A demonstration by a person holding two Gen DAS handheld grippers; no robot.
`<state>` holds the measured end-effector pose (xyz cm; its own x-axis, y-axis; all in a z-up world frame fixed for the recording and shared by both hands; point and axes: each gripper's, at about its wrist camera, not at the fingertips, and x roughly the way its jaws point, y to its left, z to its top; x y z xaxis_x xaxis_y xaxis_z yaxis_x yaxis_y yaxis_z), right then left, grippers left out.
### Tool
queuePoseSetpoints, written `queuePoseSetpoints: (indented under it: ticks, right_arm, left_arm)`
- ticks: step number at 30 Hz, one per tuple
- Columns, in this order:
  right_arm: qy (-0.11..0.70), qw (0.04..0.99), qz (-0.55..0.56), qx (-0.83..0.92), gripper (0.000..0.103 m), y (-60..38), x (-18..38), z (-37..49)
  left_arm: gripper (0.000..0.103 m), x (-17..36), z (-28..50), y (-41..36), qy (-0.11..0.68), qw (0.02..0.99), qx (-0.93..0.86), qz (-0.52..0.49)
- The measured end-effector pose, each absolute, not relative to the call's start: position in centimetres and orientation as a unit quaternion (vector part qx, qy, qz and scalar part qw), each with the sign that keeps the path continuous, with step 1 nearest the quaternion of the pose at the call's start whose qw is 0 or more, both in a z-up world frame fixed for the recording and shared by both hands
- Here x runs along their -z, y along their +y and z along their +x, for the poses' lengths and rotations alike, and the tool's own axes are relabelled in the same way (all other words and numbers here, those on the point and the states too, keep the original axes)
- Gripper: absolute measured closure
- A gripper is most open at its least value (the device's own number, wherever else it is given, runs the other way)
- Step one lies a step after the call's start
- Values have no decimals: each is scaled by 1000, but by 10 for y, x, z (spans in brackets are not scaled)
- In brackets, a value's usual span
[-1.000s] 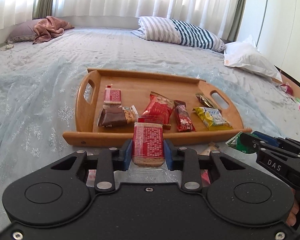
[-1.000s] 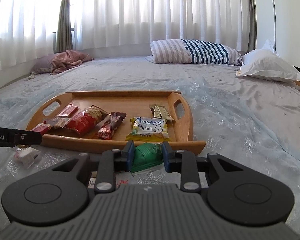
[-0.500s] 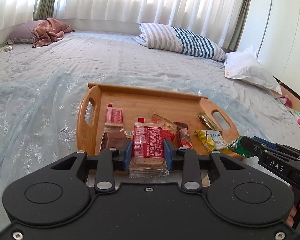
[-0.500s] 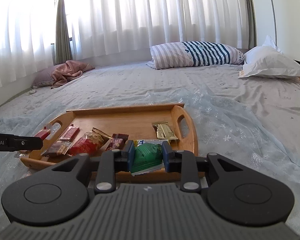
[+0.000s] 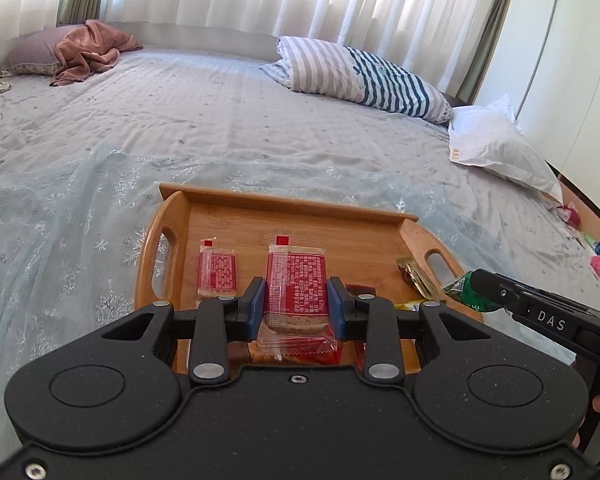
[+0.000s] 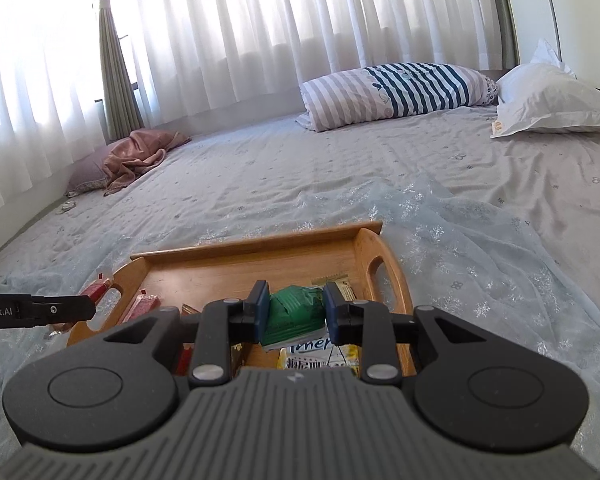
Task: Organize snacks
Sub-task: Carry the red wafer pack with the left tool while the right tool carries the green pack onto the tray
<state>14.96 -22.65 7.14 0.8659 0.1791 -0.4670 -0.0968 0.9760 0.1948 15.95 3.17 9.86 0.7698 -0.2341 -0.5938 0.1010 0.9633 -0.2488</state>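
Carrying two snacks over the wooden tray (image 5: 380, 216) on the bed right now: the left gripper (image 5: 296, 304) is clamped on a red-label biscuit pack (image 5: 298, 280), the right gripper (image 6: 294, 312) is clamped on a green packet (image 6: 294, 312). Next up, I'd guess, is lowering each onto bare wood and letting go. The tray already holds a matching red biscuit pack (image 5: 217, 272) near its left handle, a gold sachet (image 5: 414, 278) by the right handle, and a yellow packet (image 6: 320, 356) at the near edge.
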Motion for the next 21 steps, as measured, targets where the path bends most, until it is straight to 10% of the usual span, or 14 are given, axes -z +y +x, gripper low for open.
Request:
queuePoseSetpoints:
  ticks: [21]
  right_arm:
    - [294, 950, 78, -69, 69, -193, -34, 255]
  left_arm:
    - [72, -51, 261, 10, 390, 916, 62, -71]
